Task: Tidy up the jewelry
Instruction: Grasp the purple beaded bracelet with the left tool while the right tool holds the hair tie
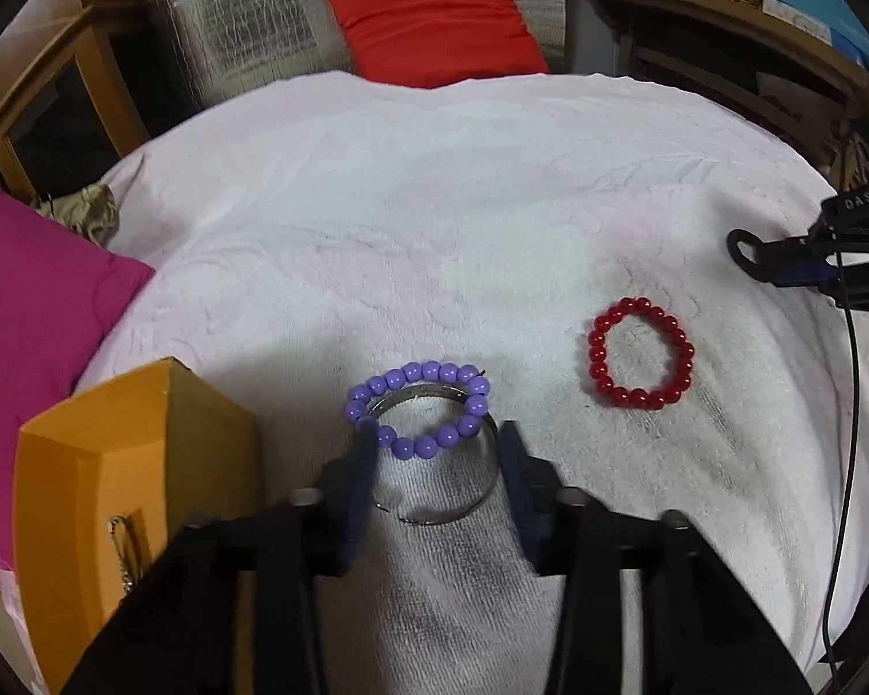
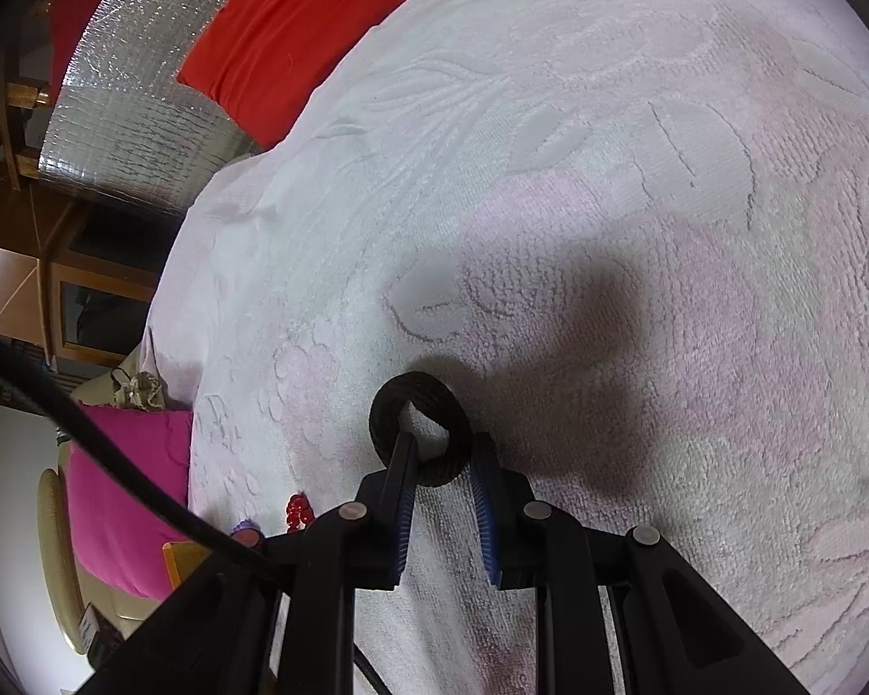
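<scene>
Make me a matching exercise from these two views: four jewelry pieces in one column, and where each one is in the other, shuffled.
1. purple bead bracelet
2. red bead bracelet
3. silver bangle
4. black ring

A. alone on the towel
B. held by the right gripper
C. between the left gripper's fingers, under beads
D. overlapping the bangle's far edge

Pairs: 1-D, 2-A, 3-C, 4-B
</scene>
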